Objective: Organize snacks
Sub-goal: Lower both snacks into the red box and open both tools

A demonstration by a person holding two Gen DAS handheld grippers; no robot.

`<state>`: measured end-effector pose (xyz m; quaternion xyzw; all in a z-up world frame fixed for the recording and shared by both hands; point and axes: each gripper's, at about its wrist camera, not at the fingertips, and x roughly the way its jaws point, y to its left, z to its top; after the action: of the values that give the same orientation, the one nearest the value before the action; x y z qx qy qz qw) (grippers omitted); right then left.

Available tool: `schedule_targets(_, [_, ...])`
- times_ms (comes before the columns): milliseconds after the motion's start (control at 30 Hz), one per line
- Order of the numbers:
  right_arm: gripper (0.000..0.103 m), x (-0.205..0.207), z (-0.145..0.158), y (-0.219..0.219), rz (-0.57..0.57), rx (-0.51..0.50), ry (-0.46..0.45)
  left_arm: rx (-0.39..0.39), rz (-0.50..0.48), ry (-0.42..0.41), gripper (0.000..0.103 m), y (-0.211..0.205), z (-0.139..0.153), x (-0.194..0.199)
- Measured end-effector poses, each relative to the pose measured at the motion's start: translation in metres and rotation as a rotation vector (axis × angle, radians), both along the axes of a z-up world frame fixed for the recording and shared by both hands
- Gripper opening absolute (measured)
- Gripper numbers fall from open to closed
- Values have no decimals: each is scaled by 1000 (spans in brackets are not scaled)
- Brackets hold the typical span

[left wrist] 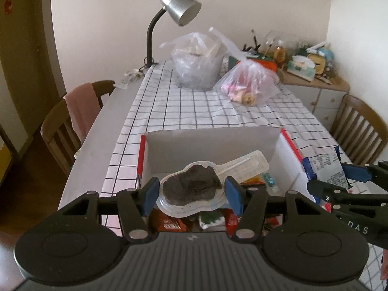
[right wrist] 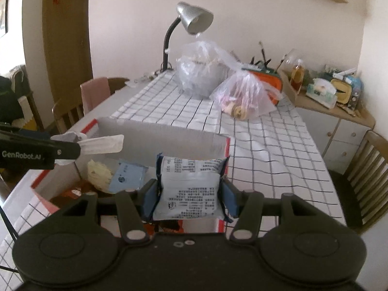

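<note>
My left gripper (left wrist: 190, 191) is shut on a clear plastic blister pack (left wrist: 191, 188) holding a dark brown snack on a white stick, held over the open cardboard box (left wrist: 213, 143) with red edges. My right gripper (right wrist: 189, 195) is shut on a silver-and-blue snack packet (right wrist: 190, 189) with printed text, above the same box (right wrist: 169, 133). In the left wrist view the right gripper (left wrist: 339, 181) and its packet (left wrist: 325, 169) sit just right of the box. In the right wrist view the left gripper's arm (right wrist: 36, 151) and the blister pack's stick end (right wrist: 101, 144) show at the left. Several snacks (right wrist: 114, 174) lie inside the box.
The box stands on a table with a white grid-pattern cloth (left wrist: 194, 106). Two clear plastic bags (left wrist: 196, 60) (left wrist: 249, 82) and a silver desk lamp (left wrist: 180, 7) are at the far end. Wooden chairs (left wrist: 63, 131) (right wrist: 363, 177) flank the table; a cluttered cabinet (right wrist: 327, 92) stands at the right.
</note>
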<state>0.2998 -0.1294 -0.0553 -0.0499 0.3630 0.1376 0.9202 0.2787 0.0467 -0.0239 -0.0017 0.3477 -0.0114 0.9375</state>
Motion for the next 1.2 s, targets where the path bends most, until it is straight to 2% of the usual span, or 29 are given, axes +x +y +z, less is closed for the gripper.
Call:
schedule_targets(333, [55,32,-40,27,40,-22,88,36,32,84,58,0,-33,53])
schedule_targets(567, [56,36,-52,35,67,-21,118,56,16,148,58,-3,-54,65])
schedule_targets(700, [57,35,-56,36,65,-18,126,71,6,142,58,-4,-57,63])
schedule_targets(933, [69,30,-57,35,62,-22,117,89,11,137,59,-7,-60,59])
schedule_targets(1067, [81,24,-52,30,47,-1,104,78,10,121,61,-6,-56,54])
schedule_targets(1200, [85,15,-42,23,36,32,89,61,10,103,64,-4,-51,48])
